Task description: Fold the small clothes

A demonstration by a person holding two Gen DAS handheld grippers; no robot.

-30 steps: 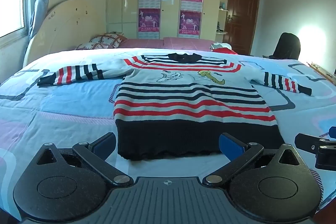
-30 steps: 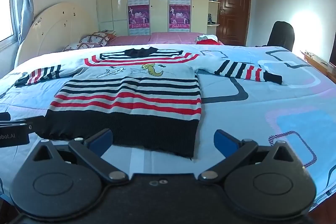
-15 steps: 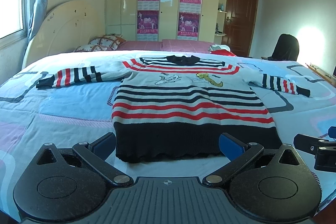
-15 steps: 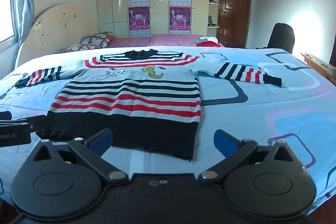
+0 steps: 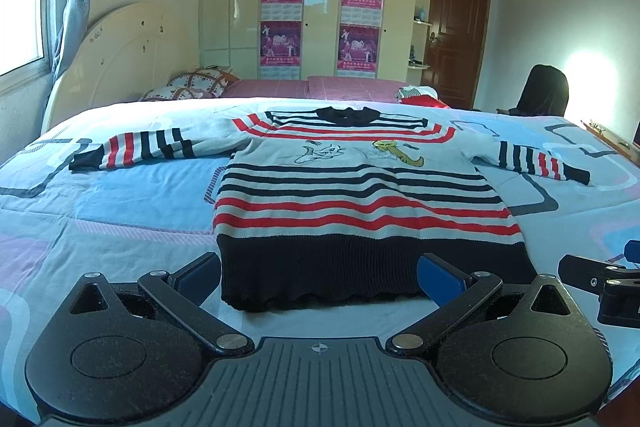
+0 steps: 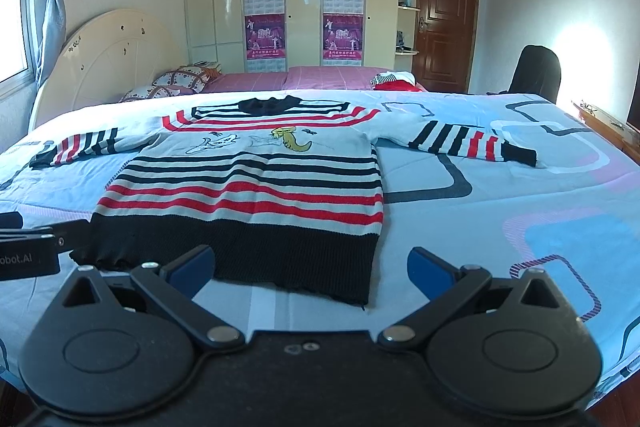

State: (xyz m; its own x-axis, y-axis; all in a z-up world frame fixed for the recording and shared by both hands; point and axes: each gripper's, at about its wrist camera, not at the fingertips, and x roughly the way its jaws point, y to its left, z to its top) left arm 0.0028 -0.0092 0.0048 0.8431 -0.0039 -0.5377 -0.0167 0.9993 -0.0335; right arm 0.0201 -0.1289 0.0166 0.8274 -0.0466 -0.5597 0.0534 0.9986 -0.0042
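Observation:
A small striped sweater [image 5: 360, 195] lies flat and face up on the bed, both sleeves spread out, its black hem nearest me. It also shows in the right wrist view [image 6: 256, 187]. My left gripper [image 5: 320, 277] is open and empty, just short of the hem's left half. My right gripper [image 6: 310, 269] is open and empty, in front of the hem's right corner. Each gripper shows at the edge of the other's view: the right one [image 5: 600, 283] and the left one [image 6: 28, 247].
The bed [image 5: 100, 211] has a light blue patterned cover. A cream headboard [image 5: 120, 59] and pillows [image 5: 188, 87] are at the far left. Folded clothes [image 6: 394, 81] lie at the far edge. A dark chair [image 6: 536, 71], a door and a wardrobe stand behind.
Both grippers have crept slightly forward toward the sweater's hem. Both jaws stay open. The sweater has not moved.

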